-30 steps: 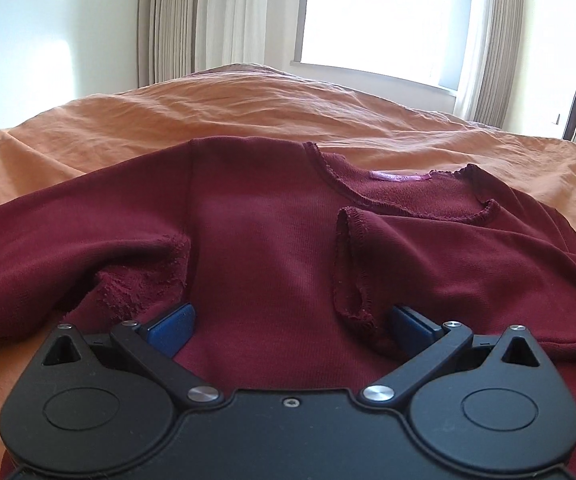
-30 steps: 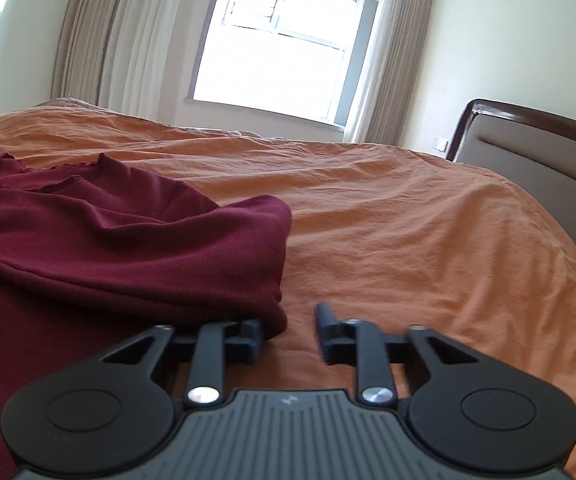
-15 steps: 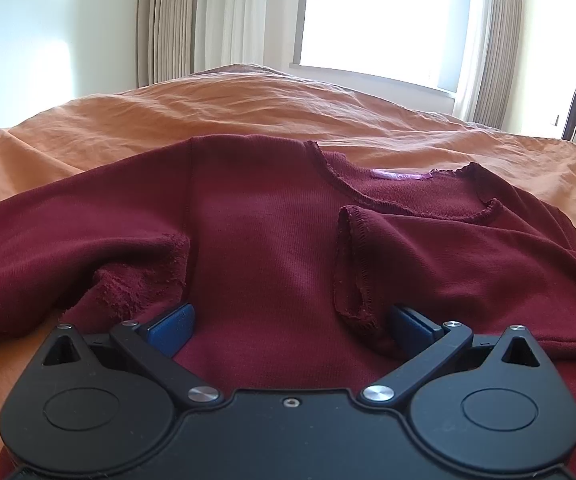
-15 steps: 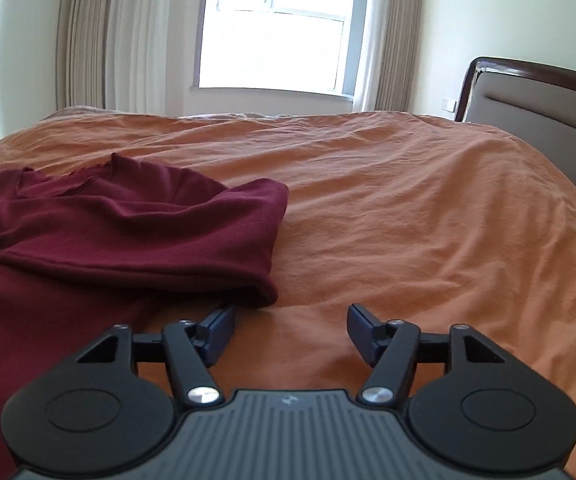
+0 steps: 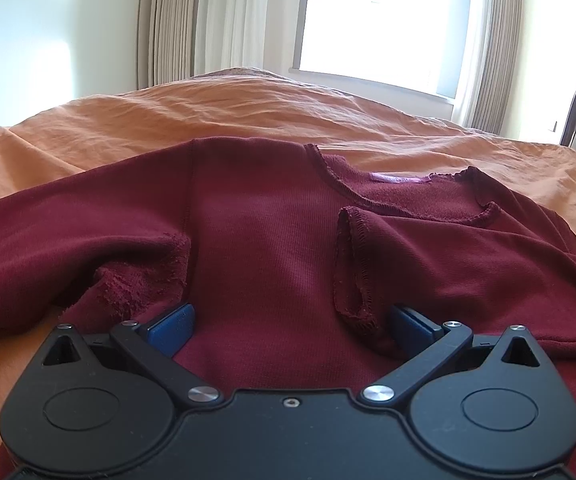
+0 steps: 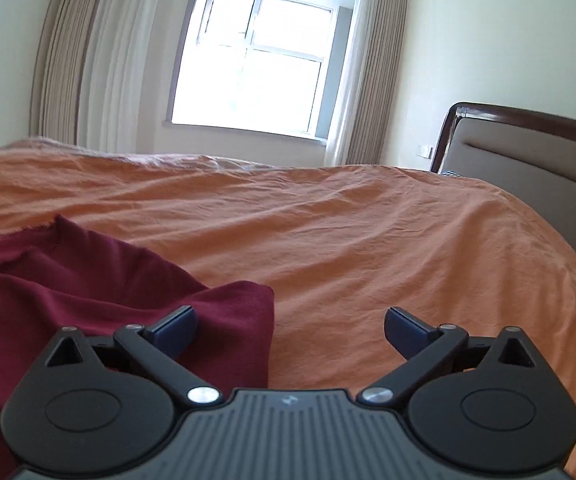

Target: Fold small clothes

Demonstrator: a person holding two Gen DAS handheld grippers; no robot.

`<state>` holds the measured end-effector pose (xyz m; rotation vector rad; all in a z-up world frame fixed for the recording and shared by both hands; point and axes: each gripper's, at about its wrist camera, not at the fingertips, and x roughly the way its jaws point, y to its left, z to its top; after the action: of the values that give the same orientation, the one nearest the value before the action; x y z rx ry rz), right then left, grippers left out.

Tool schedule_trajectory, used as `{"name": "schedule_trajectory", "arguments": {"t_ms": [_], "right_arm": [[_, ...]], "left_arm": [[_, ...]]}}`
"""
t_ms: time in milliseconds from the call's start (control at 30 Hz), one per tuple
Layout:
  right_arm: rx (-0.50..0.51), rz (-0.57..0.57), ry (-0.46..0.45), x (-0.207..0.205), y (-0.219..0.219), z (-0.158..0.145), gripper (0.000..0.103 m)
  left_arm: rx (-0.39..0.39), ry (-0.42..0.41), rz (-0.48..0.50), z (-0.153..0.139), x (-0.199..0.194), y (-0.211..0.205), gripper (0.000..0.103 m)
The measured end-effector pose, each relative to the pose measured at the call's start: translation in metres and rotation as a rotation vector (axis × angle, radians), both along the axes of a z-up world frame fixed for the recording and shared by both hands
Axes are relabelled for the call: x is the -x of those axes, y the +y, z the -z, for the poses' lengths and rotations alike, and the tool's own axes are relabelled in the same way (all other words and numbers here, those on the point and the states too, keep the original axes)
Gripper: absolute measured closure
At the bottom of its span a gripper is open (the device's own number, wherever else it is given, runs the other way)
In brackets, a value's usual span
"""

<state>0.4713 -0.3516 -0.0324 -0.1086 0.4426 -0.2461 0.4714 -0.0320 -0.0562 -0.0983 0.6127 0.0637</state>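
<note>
Two hand-held grippers hang over one maroon top spread on the orange bed. Left hand-held gripper gapes wide above its middle, gripping nothing. Right hand-held gripper, jaws just opened wide, holds nothing at its right fold.

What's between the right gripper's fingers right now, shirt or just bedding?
Mostly bare orange bedspread, as the right wrist view shows. The right gripper has just been opening; the maroon shirt's folded edge reaches just inside its left finger, unpinched.
</note>
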Motion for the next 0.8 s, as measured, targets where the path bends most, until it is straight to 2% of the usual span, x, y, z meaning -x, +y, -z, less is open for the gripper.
{"name": "schedule_trajectory", "arguments": {"t_ms": [100, 200, 300, 433, 533, 600, 700, 800], "right_arm": [[0.075, 0.081, 0.046, -0.008, -0.011, 0.020, 0.000], [-0.006, 0.114, 0.062, -0.004, -0.033, 0.031, 0.000], [-0.023, 0.154, 0.076, 0.004, -0.042, 0.028, 0.000], [-0.078, 0.074, 0.026, 0.044, -0.041, 0.011, 0.000], [-0.040, 0.000, 0.068, 0.065, -0.025, 0.011, 0.000], [-0.001, 0.008, 0.093, 0.069, -0.021, 0.019, 0.000], [-0.055, 0.013, 0.123, 0.062, -0.028, 0.031, 0.000], [-0.093, 0.023, 0.112, 0.063, -0.032, 0.036, 0.000]], "left_arm": [[0.005, -0.002, 0.000, 0.000, 0.000, 0.001, 0.000], [0.002, -0.006, 0.000, 0.000, 0.001, 0.001, 0.000], [-0.003, -0.007, 0.000, 0.001, 0.002, 0.000, 0.000], [-0.003, -0.008, 0.000, 0.001, 0.001, 0.000, 0.000], [-0.003, -0.010, 0.000, 0.000, 0.002, 0.000, 0.000], [-0.001, -0.013, 0.000, 0.000, 0.002, 0.000, 0.000], [-0.003, -0.016, 0.000, 0.001, 0.003, 0.000, 0.000], [-0.001, -0.015, 0.000, 0.000, 0.002, 0.000, 0.000]]}}
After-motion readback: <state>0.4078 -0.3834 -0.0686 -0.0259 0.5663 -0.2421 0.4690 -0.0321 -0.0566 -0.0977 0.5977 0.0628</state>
